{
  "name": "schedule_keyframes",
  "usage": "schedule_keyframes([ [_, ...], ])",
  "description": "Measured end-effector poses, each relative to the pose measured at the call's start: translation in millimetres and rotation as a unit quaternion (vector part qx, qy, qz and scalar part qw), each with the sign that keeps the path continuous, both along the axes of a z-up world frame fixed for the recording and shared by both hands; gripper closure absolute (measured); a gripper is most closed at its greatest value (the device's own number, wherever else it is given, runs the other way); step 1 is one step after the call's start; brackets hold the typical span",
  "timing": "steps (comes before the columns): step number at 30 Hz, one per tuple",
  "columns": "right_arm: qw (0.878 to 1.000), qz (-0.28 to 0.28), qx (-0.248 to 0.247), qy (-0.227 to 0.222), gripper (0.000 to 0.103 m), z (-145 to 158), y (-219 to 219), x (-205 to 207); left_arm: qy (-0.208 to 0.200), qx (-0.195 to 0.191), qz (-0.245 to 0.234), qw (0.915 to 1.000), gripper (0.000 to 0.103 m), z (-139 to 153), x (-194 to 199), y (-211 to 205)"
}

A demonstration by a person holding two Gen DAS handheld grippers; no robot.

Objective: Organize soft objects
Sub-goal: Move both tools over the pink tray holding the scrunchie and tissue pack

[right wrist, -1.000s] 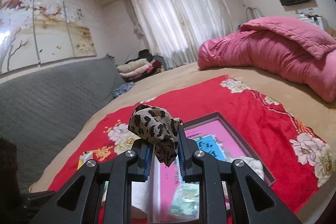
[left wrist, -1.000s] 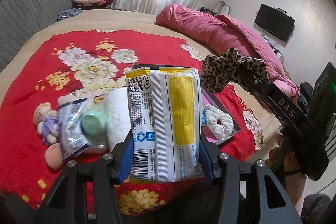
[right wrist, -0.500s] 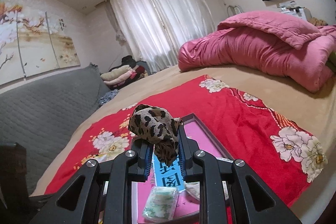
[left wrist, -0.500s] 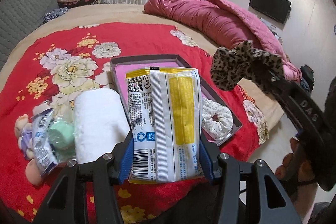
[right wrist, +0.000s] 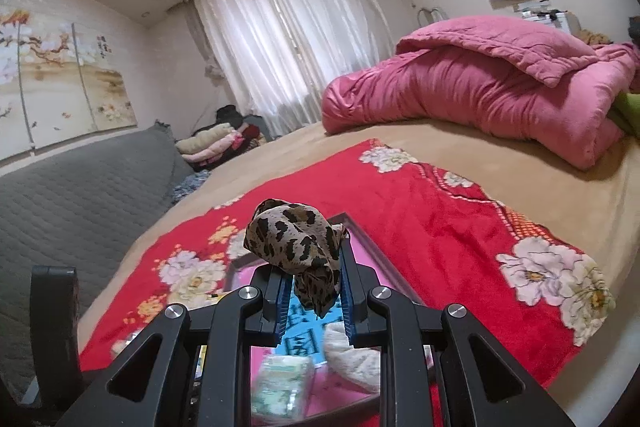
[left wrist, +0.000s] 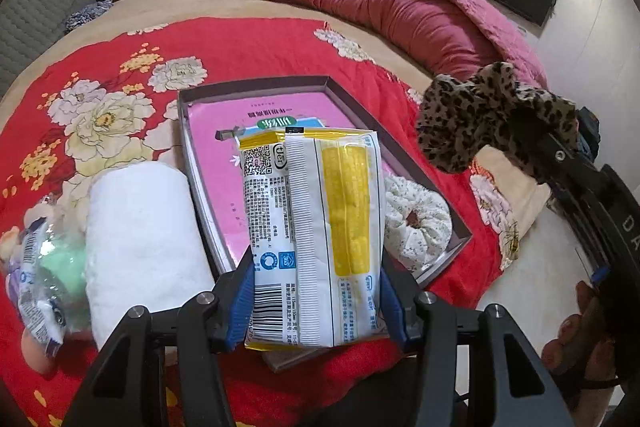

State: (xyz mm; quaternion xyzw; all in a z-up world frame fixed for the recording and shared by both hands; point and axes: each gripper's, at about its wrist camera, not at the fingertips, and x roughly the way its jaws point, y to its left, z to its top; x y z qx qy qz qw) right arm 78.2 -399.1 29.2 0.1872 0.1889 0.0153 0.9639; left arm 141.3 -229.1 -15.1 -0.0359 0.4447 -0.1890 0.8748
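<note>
My left gripper (left wrist: 316,291) is shut on a white-and-yellow tissue pack (left wrist: 316,227), held upright above the near end of a shallow dark tray (left wrist: 256,89) with a pink floor. A white floral scrunchie (left wrist: 416,223) lies in the tray's right corner. My right gripper (right wrist: 314,291) is shut on a leopard-print scrunchie (right wrist: 296,243), hanging over the same tray (right wrist: 362,233); from the left wrist view that leopard scrunchie (left wrist: 492,115) hovers at the right beyond the tray's edge. Below the right gripper, a blurred green-white pack (right wrist: 280,383) and the white scrunchie (right wrist: 352,355) rest in the tray.
A rolled white towel (left wrist: 140,239) lies left of the tray on the red floral blanket (left wrist: 248,47). Further left sit a green item in clear wrap (left wrist: 52,275) and a small plush toy. A pink quilt (left wrist: 400,7) is heaped at the back of the bed.
The left gripper with the tissue pack has moved forward and down over the tray, which now fills more of its view. The right gripper drifted slightly along the tray, still holding the leopard scrunchie.
</note>
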Motion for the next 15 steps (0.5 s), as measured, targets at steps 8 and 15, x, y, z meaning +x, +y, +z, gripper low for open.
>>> schedule_keyframes([
  [8,1.0,-0.01,-0.011,0.018,0.08,-9.5,-5.7,5.6,0.032,0.022,-0.007,0.9992,0.049,-17.8,12.0,-6.8],
  [15,0.999,-0.009,-0.02,0.027,0.08,-16.7,-4.4,10.9,0.025,0.049,-0.019,0.9983,0.049,-20.1,13.7,-17.4],
])
